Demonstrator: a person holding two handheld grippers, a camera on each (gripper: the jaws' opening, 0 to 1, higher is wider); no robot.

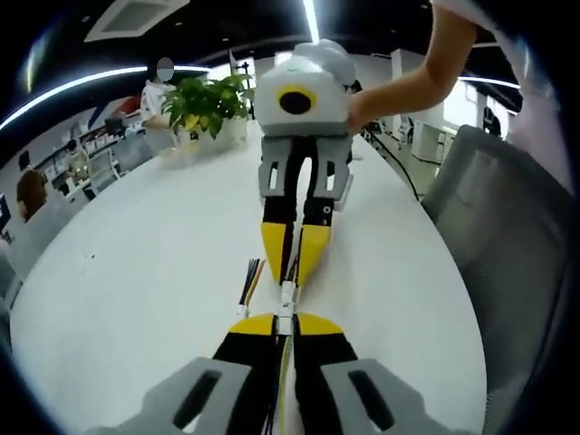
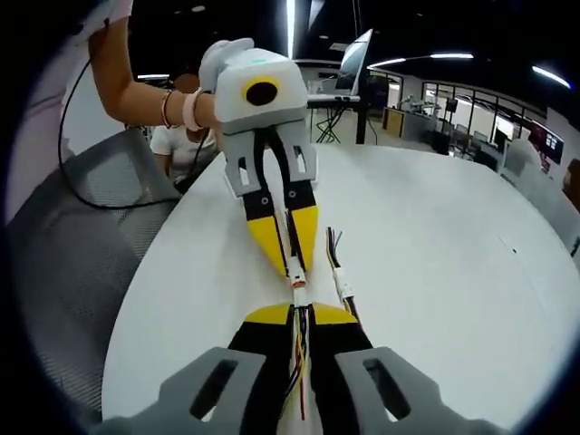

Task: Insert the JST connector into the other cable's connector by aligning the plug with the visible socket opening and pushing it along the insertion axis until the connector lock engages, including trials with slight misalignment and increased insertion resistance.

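White connectors (image 1: 286,299) meet end to end between the two grippers above the table (image 1: 136,281). Left gripper (image 1: 285,328) and right gripper (image 2: 300,314): jaws closed on their cables (image 2: 299,362).

White JST connector (image 1: 286,299) meets the other cable's connector (image 2: 298,272) end to end above the table.

Two grippers: left gripper (image 1: 285,324), right gripper (image 2: 300,313). Two connectors: one white connector (image 1: 287,297), one mating connector (image 2: 298,269) at 12 o'clock from it. One spare cable (image 2: 340,272). One round white table (image 1: 136,272). One potted plant (image 1: 210,104). One grey chair (image 1: 507,227).
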